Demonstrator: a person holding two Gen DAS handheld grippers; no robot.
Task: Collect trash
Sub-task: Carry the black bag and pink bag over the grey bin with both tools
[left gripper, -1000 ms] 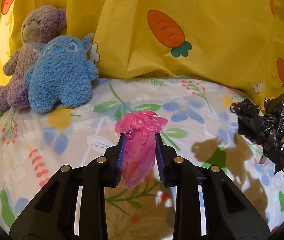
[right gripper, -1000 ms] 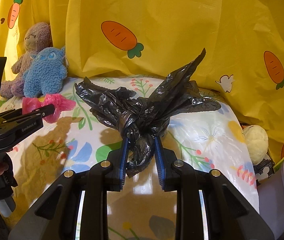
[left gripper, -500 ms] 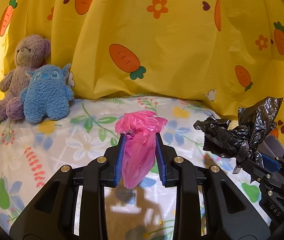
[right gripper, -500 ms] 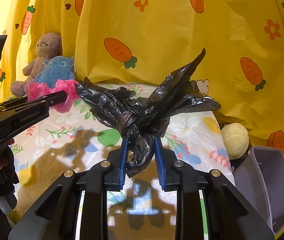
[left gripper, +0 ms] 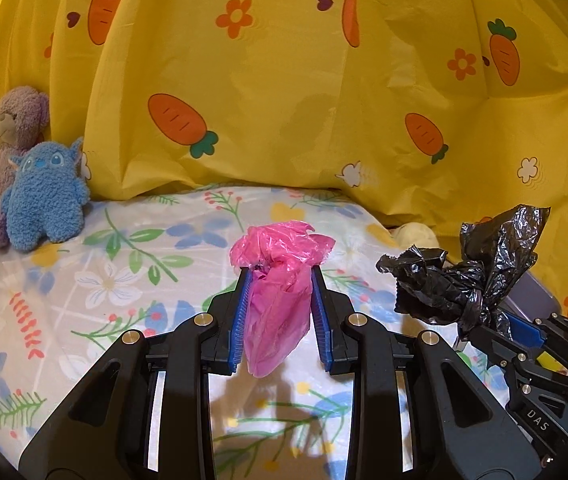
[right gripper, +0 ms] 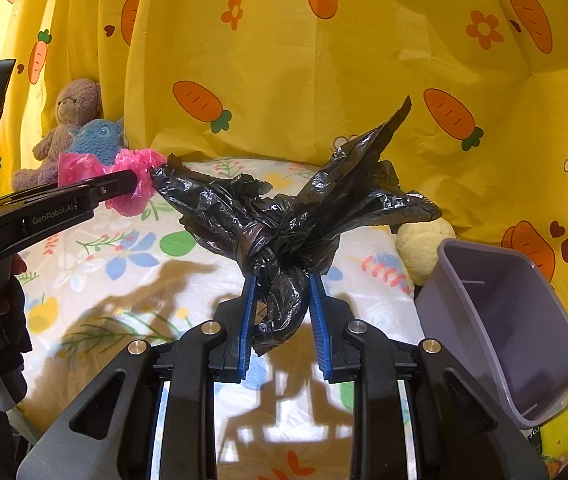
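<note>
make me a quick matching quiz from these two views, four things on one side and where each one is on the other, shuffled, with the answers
Things:
1. pink plastic bag
2. black plastic bag
3. grey bin
4. blue plush toy

Places:
A. beside the bed, at the right of the right wrist view
B. gripped in the left tongs
C. on the bed, next to the purple teddy bear
D. gripped in the right tongs

Pairs: 1-B, 2-D, 3-A, 4-C
</note>
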